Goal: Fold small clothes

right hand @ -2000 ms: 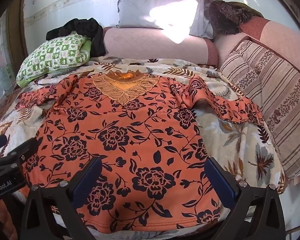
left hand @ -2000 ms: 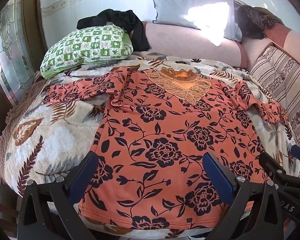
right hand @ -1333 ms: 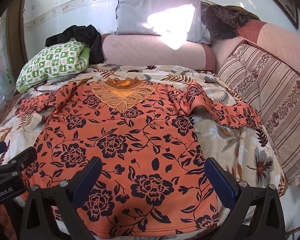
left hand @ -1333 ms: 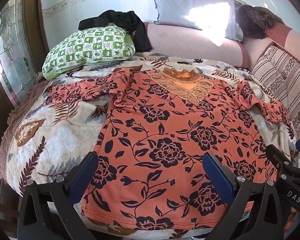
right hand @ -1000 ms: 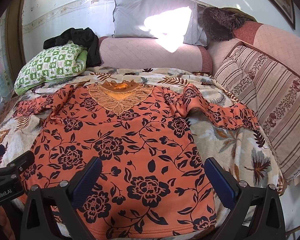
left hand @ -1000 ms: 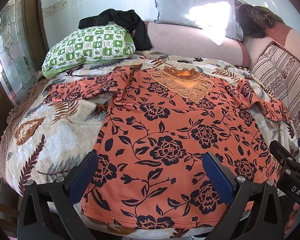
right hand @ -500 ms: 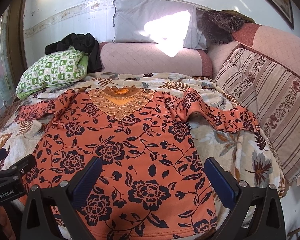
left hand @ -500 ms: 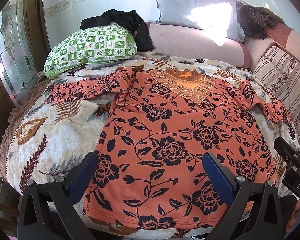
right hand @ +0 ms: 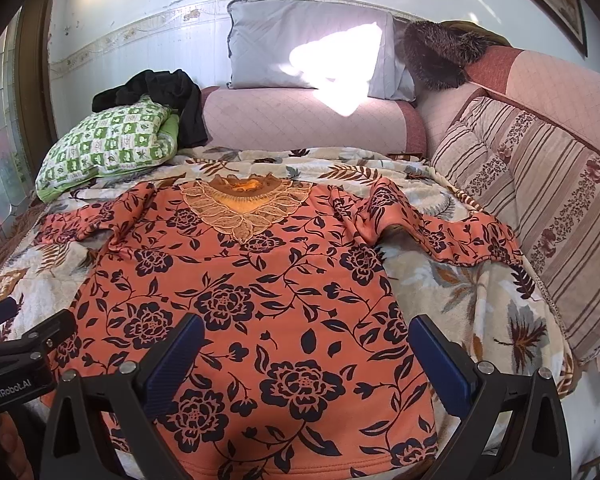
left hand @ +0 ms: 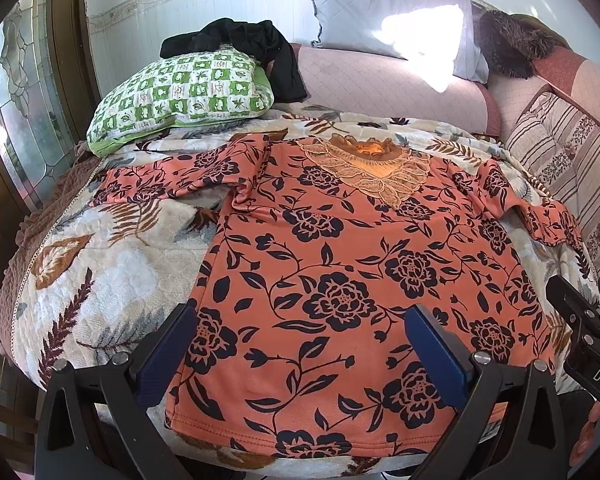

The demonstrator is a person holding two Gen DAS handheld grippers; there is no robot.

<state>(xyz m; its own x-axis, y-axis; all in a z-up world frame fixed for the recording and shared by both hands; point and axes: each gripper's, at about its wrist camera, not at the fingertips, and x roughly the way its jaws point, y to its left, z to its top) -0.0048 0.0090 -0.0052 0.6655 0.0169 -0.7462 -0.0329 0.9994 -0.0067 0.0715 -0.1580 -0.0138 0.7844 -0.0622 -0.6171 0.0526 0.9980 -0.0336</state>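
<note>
An orange top with dark flowers [left hand: 340, 264] lies flat, front up, on a leaf-print blanket [left hand: 100, 264]. Its lace neckline [left hand: 372, 176] points away and both sleeves are spread out. It also shows in the right wrist view [right hand: 252, 296]. My left gripper [left hand: 304, 344] is open and empty above the hem on the left half. My right gripper [right hand: 304, 348] is open and empty above the hem on the right half. Each gripper shows at the edge of the other's view.
A green checked pillow [left hand: 180, 92] with a black garment [left hand: 240, 44] on it sits at the back left. A grey pillow [right hand: 312, 48] and pink bolster [right hand: 308, 120] lie at the back. Striped cushions [right hand: 540, 184] line the right side.
Both grippers have drawn back and risen a little from the top. The views tilt up to show more wall. The top has not moved.
</note>
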